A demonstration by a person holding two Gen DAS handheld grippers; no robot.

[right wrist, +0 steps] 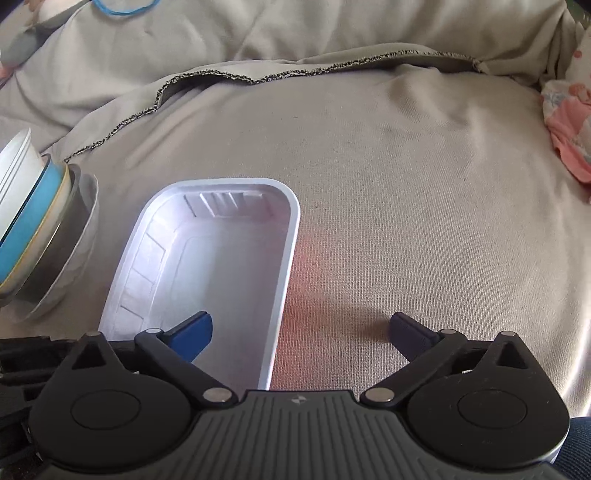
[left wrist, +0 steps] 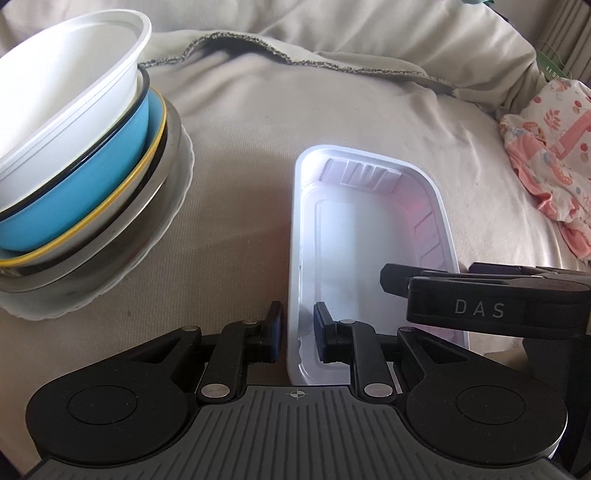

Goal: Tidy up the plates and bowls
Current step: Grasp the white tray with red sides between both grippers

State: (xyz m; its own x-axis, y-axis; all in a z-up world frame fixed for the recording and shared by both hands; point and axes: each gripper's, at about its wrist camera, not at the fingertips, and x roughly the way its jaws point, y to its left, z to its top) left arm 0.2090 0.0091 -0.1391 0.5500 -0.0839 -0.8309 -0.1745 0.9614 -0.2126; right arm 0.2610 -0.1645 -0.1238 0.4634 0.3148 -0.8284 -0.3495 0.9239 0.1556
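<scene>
A white rectangular plastic tray (left wrist: 373, 236) lies on the beige cloth. My left gripper (left wrist: 297, 328) is shut on the tray's near left wall, one finger outside it and one inside. My right gripper (right wrist: 301, 332) stands open astride the tray's (right wrist: 207, 266) right wall, with its blue pad (right wrist: 195, 332) inside and the other finger on the cloth; neither touches the wall. To the left leans a stack: a white bowl (left wrist: 66, 110) tilted on top, a blue bowl (left wrist: 74, 206), a yellow-rimmed dish, a steel plate and a white scalloped plate (left wrist: 173, 206). The right wrist view shows this stack (right wrist: 37, 240) at its left edge.
Rumpled beige bedding (left wrist: 258, 110) with a frayed hem covers the whole surface and rises in folds at the back. A pink patterned cloth (left wrist: 546, 155) lies at the right edge. A blue ring (right wrist: 122, 7) sits at the far back left.
</scene>
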